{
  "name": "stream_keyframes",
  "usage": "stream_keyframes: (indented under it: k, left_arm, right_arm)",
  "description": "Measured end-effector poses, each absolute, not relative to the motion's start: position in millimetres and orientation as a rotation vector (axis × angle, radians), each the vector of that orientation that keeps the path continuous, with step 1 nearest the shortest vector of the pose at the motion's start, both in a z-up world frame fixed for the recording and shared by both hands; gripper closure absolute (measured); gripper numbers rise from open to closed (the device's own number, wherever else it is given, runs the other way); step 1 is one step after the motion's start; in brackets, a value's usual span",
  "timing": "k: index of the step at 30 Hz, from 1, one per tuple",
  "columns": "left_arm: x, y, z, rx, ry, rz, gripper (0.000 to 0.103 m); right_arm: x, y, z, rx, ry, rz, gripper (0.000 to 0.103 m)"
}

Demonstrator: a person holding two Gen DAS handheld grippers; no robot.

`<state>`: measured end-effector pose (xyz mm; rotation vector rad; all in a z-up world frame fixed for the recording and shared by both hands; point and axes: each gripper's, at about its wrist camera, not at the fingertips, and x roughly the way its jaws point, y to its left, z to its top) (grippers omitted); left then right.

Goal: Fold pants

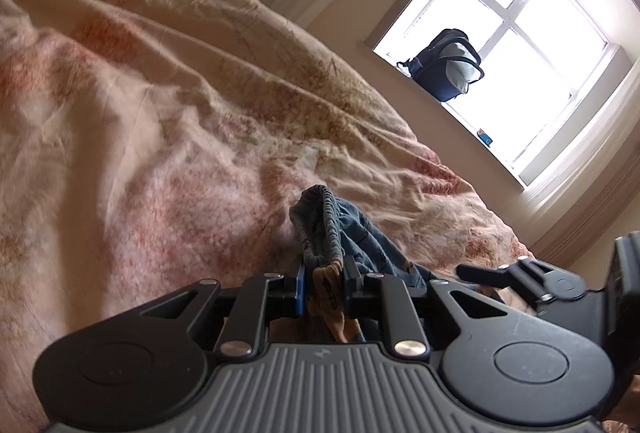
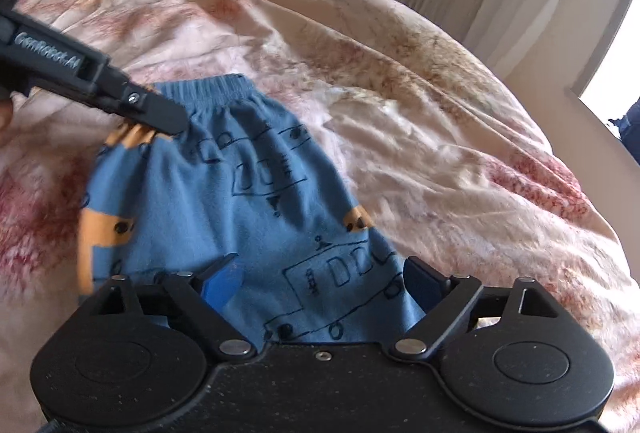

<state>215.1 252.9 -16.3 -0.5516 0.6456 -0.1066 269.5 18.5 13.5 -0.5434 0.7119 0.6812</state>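
Now — left gripper (image 1: 324,283) pinching blue pants (image 2: 240,193) at waistband — right gripper (image 2: 320,283) spread.

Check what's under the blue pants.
The pants lie on a rumpled pink floral bedcover, which shows all around them. Whatever lies directly beneath the fabric is covered. The left gripper pinches the waistband corner; the right gripper hangs open above the lower part.

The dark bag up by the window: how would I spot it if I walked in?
Look past the bed to the bright window. On its sill sits a dark blue bag, gaping open with something pale inside. It is the only big dark shape against the glass.
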Motion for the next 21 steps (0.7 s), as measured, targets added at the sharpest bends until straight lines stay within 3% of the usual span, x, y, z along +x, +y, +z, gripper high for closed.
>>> stream_keyframes:
  k: [5, 13, 21]
  left_arm:
    - [208, 241, -1, -0.479, 0.614, -0.104, 0.084]
    - [194, 191, 37, -0.308, 0.526, -0.149, 0.084]
    - [178, 91, 75, -0.120, 0.454, -0.305, 0.084]
  right_arm:
    - [243, -14, 45, -0.447, 0.638, 0.605, 0.001]
    - [161, -117, 56, -0.326, 0.579, 0.430, 0.001]
    - [122, -225, 55, -0.073, 0.552, 0.232, 0.001]
